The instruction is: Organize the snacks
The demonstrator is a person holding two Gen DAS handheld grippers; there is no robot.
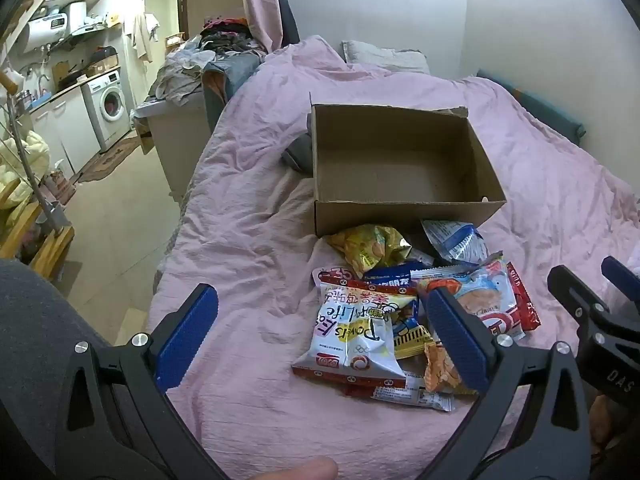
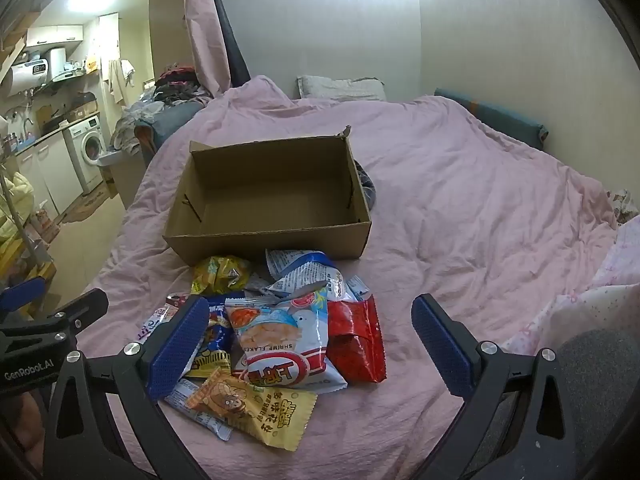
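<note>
An open cardboard box [image 1: 404,168] sits on a bed covered by a pink quilt [image 1: 248,224], its inside bare. Just near of the box lies a loose heap of snack packets [image 2: 276,332]: a crumpled yellow bag [image 2: 220,274] close against the box's near wall, a white shrimp-flake bag [image 2: 280,344] in the middle, a red packet [image 2: 356,344] at its right, and a yellow packet [image 2: 252,404] nearest. The left tongs [image 1: 320,336] hang over the heap's left part, spread wide and holding nothing. The right tongs [image 2: 308,344] hang over the heap, likewise spread wide and holding nothing.
</note>
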